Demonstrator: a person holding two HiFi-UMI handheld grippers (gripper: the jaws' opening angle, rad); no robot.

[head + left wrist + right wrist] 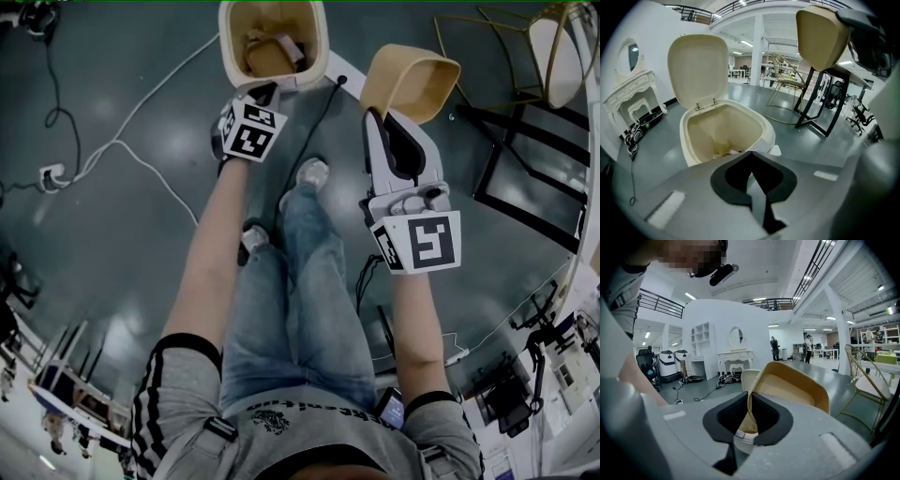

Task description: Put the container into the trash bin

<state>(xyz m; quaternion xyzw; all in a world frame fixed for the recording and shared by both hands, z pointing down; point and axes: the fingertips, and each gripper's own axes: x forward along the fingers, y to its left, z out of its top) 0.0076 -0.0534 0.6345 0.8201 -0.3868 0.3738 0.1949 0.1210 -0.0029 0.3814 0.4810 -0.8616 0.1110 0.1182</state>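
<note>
A tan paper container [409,82] hangs in the air, and my right gripper [377,114] is shut on its rim; in the right gripper view the container [792,390] has its wall pinched between the pads. The cream trash bin [273,42] stands open on the floor to the container's left, with some waste inside. My left gripper [263,91] is shut and empty, right at the bin's near rim. In the left gripper view the bin [724,129] has its lid [698,68] raised, and the container [821,36] shows at the upper right.
A white cable [131,141] runs across the grey floor at left. A black-framed table [525,178] and a gold wire chair [525,42] stand at right. The person's legs and shoes [309,173] are below the bin. A white dressing table [630,93] lines the wall.
</note>
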